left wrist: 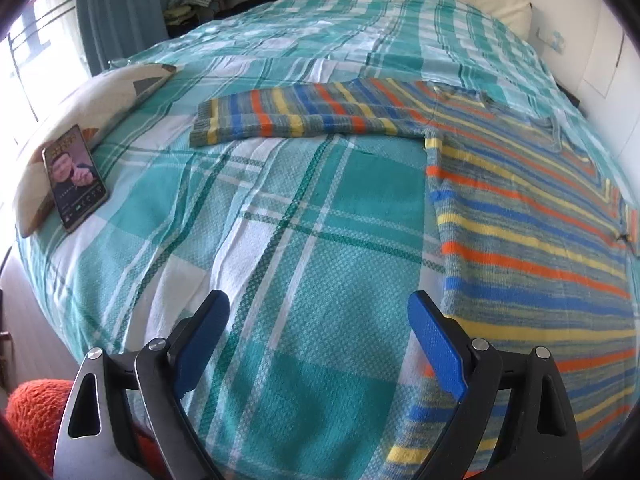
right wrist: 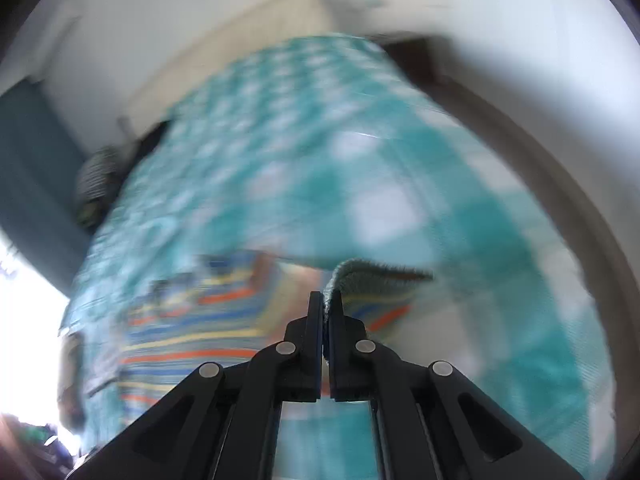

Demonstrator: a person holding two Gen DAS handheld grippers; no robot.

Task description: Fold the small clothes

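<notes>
Your left gripper (left wrist: 318,320) hangs over the near part of the bed with its blue pads (left wrist: 436,344) spread wide and nothing between them; only the teal checked bedspread (left wrist: 280,208) shows in the gap. The striped sweater (left wrist: 520,216) lies flat on that bedspread to the right of those jaws, its near hem just beside and partly under the right-hand pad, not between the two. One sleeve (left wrist: 304,114) stretches out to the left across the bed, well beyond the fingertips on the far side. A phone (left wrist: 74,182) leans against a pillow (left wrist: 100,96) at the left edge of the bed, well apart from the sweater. Your right gripper (right wrist: 326,300) has its jaws pressed together on a grey-green ribbed edge of the sweater (right wrist: 372,276), which rises out of the pinch and curls over to the right above the fingertips. The rest of the striped knit (right wrist: 192,340) hangs away to the left and below the jaws, raised off the blurred bedspread (right wrist: 320,152). That view is smeared, so you cannot tell which edge of the garment is pinched.
</notes>
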